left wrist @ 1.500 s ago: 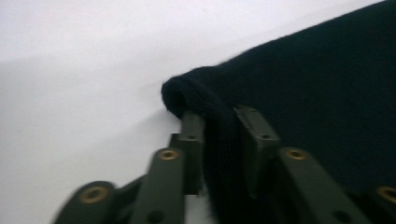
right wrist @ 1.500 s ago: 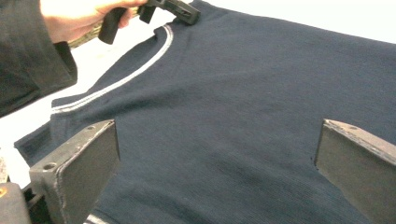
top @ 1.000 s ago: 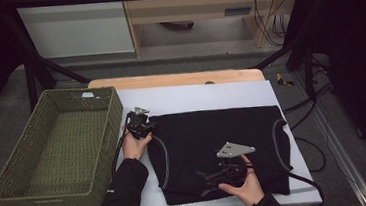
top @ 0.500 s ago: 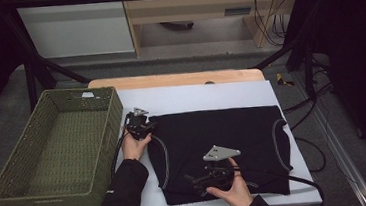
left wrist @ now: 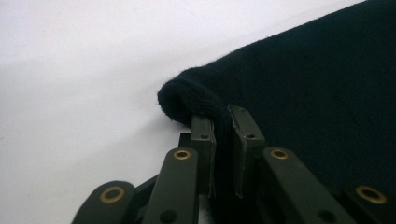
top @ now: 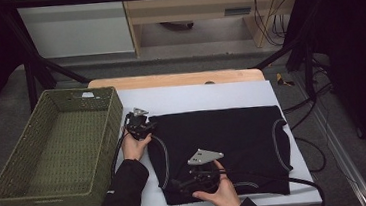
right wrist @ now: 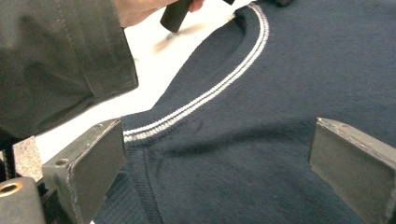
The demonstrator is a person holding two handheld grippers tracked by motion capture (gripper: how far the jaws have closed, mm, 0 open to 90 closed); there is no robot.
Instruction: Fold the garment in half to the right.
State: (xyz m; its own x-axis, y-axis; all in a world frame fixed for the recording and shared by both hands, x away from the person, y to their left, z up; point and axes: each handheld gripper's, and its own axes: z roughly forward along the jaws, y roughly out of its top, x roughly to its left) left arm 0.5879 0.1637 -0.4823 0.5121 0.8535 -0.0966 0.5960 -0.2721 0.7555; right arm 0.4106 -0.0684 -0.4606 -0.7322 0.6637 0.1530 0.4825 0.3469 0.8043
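One dark sweater (top: 220, 150), lengthwise left-right.

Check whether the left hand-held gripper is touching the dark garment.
Touching. In the left gripper view, the left hand-held gripper has both pads clamped on a fold at the dark garment's corner.

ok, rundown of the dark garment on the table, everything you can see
The dark navy knit garment lies flat on the white table cover, sleeveless, with double white stripes trimming the curved armhole edges. Its fabric looks soft and ribbed. The left tool is shut on its rolled far-left corner, lifting that edge slightly. The right tool hovers open over the near-left part, jaws wide either side of the striped trim, not gripping. The woven green basket sits apart from it, to its left.
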